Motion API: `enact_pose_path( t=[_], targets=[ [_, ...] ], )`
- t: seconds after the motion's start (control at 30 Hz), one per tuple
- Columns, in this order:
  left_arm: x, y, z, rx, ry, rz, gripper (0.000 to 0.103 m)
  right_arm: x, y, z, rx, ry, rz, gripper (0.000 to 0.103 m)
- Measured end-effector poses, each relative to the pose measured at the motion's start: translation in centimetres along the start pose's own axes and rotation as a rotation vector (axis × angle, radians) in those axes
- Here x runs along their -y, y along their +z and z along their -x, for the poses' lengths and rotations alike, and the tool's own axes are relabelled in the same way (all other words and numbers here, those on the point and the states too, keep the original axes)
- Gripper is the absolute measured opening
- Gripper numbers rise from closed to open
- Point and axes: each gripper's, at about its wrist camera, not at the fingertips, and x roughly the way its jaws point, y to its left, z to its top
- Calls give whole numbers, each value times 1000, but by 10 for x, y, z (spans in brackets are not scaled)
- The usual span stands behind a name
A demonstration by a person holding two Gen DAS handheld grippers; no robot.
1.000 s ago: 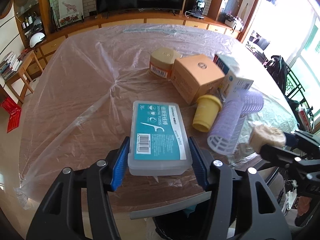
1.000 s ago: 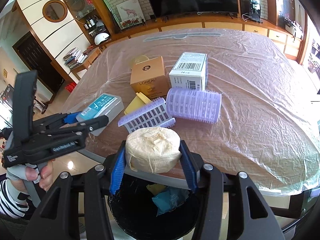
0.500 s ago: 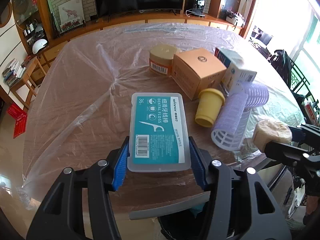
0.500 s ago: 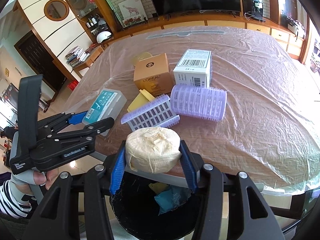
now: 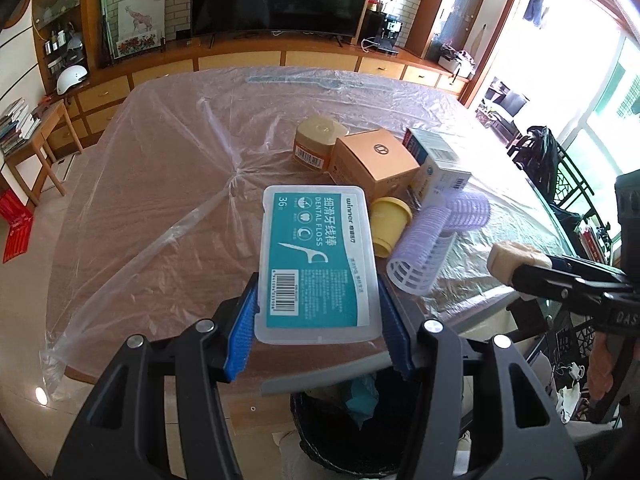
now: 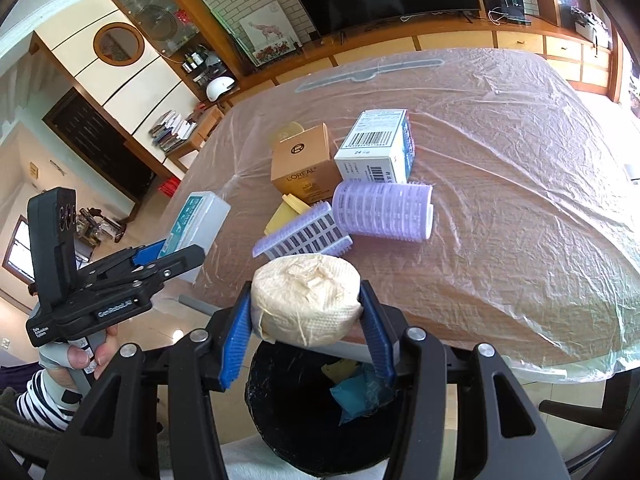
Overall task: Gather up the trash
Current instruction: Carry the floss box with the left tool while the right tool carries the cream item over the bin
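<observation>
Left gripper (image 5: 318,320): jaws clamped on dental floss box (image 5: 318,260), above worktop (image 5: 160,200) edge.
Right gripper (image 6: 306,336): jaws clamped on tissue wad (image 6: 306,300), over black bin (image 6: 304,412).

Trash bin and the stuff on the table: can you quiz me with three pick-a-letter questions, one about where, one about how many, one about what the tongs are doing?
1. Where is the black trash bin?
A. under the table edge, below the right tongs
B. on the table
C. beside the TV

2. How many purple hair rollers lie on the table?
A. one
B. two
C. four

3. What do the left tongs do?
A. hang open
B. grip the dental floss box
C. grip a yellow cup

Answers:
1. A, the bin shows right under the right tongs holding the tissue roll.
2. B, two rollers touch beside the boxes.
3. B, the blue pads press both of the box's sides.
</observation>
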Motion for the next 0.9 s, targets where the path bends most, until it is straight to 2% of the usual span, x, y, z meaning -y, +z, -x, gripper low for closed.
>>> enact_pose_path(
  t=[0.37, 0.9],
  targets=[
    [21, -22, 28, -23, -63, -57, 55, 16, -9, 26, -31, 49, -4, 50],
    [64, -57, 29, -101, -97, -195, 56, 9, -39, 35, -98, 69, 90, 50]
  ],
)
